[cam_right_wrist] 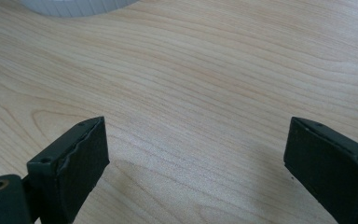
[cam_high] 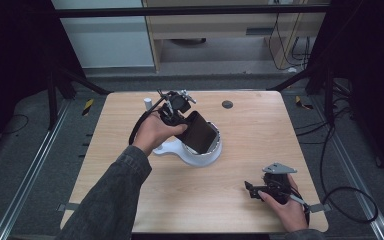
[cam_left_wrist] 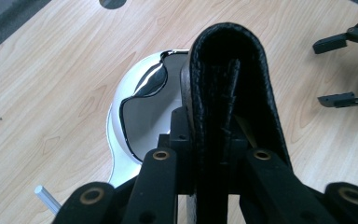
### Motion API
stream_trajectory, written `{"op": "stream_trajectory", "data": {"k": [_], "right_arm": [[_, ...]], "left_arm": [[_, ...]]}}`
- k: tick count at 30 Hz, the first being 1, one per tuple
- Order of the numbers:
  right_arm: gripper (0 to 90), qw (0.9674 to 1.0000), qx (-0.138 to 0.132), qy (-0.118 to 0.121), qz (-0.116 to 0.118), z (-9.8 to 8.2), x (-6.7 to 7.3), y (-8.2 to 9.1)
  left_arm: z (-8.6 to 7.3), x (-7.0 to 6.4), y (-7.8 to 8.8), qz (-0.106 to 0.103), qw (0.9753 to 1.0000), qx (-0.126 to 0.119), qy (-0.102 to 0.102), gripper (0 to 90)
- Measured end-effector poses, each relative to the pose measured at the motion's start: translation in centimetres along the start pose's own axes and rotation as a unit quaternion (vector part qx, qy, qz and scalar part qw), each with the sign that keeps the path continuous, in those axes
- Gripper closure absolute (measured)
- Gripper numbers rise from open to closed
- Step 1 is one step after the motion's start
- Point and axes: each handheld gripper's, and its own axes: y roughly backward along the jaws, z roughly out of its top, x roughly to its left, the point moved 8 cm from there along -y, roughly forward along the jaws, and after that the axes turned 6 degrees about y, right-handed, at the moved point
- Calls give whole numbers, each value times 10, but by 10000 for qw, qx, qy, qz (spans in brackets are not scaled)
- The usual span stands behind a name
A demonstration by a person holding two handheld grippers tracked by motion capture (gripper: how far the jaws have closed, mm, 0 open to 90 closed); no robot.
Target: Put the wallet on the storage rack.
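Left claw (cam_left_wrist: 209, 154) clamps black wallet (cam_left_wrist: 228, 84) over white dish (cam_high: 200, 156), folded edge up close

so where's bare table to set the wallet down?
Free: the near-left stretch of table below the white dish, and the far-right area beyond the dark round spot. Crowded: the centre, where the left gripper holds the black wallet over the dish, and the near-right corner with the right gripper.

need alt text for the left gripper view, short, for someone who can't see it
The left tool is clamped on a folded black leather wallet, held above a round white dish with a glossy dark inside on a light wooden table. A small white cylinder lies at lower left, and the right tool, open, shows at the upper right.
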Motion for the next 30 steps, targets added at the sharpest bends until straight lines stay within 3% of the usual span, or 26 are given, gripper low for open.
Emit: {"op": "stream_trajectory", "data": {"k": [9, 17, 30], "right_arm": [[62, 10000, 1, 10, -38, 0, -1, 0], [62, 10000, 25, 10, -32, 0, -1, 0], [62, 10000, 33, 47, -22, -1, 0, 0]], "left_arm": [[3, 0, -9, -133, 9999, 22, 18, 795], [4, 10, -10, -147, 9999, 5, 79, 791], [7, 18, -1, 192, 9994, -301, 47, 692]]}}
